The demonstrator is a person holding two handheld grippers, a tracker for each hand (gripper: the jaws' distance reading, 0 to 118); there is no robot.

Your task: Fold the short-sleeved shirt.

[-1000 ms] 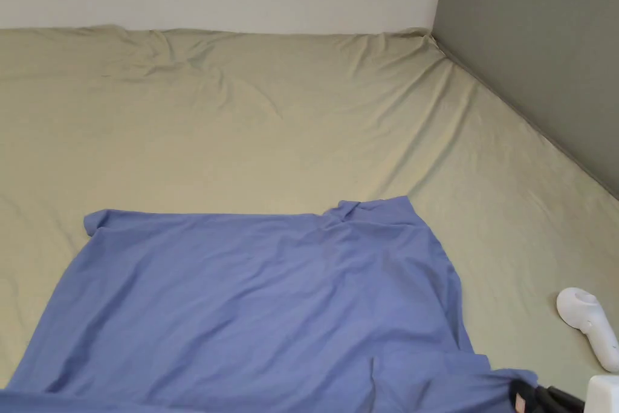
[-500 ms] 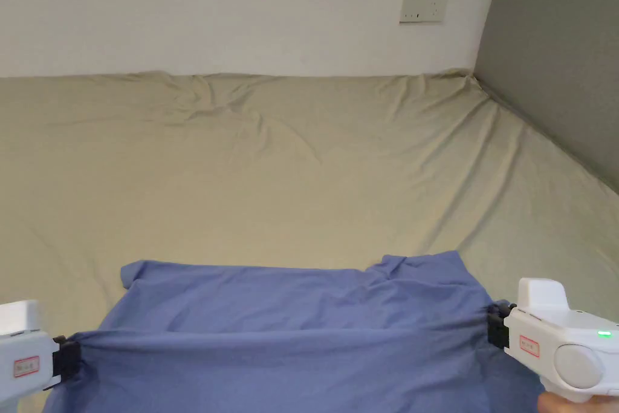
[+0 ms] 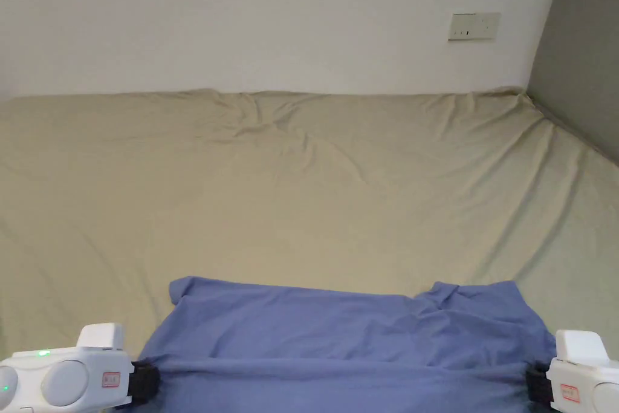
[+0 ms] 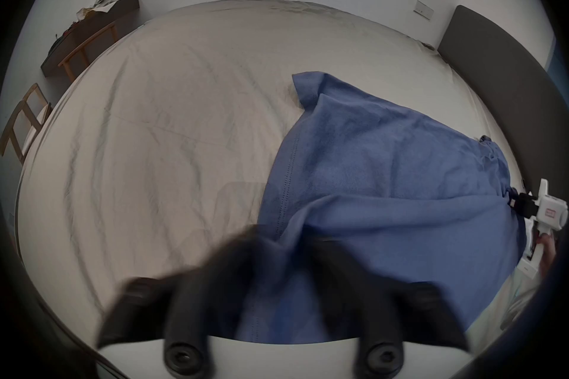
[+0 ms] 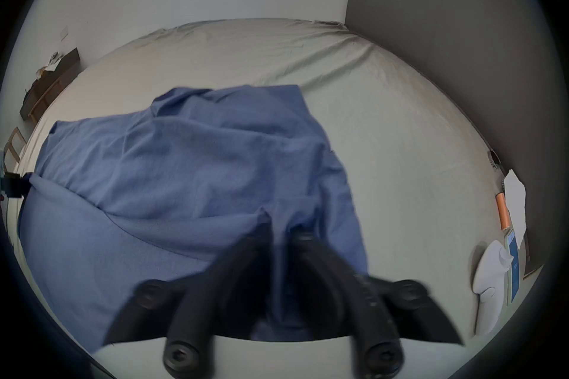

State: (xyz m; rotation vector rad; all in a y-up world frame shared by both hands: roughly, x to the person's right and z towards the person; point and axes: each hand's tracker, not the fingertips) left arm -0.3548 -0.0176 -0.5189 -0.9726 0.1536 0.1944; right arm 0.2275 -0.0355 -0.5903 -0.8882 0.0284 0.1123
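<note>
While the shirt (image 3: 350,335) is stretched over the bed (image 3: 302,190) between them, its side edges are clamped by left gripper (image 3: 148,381) and right gripper (image 3: 535,384); soft, light cloth is judged likely to sag.

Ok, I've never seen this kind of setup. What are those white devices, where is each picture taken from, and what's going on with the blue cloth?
No robot here: a person holds a white handheld gripper in each hand. The head view comes from a camera on the person's head, looking across a bed. The two round pictures come from cameras riding on the grippers, so the black jaws at the bottom are each gripper's own. A blue shirt lies on the bed. The left gripper pinches its left side and the right gripper its right side, with the cloth stretched between them. In the right gripper view a white controller lies by the headboard.
</note>
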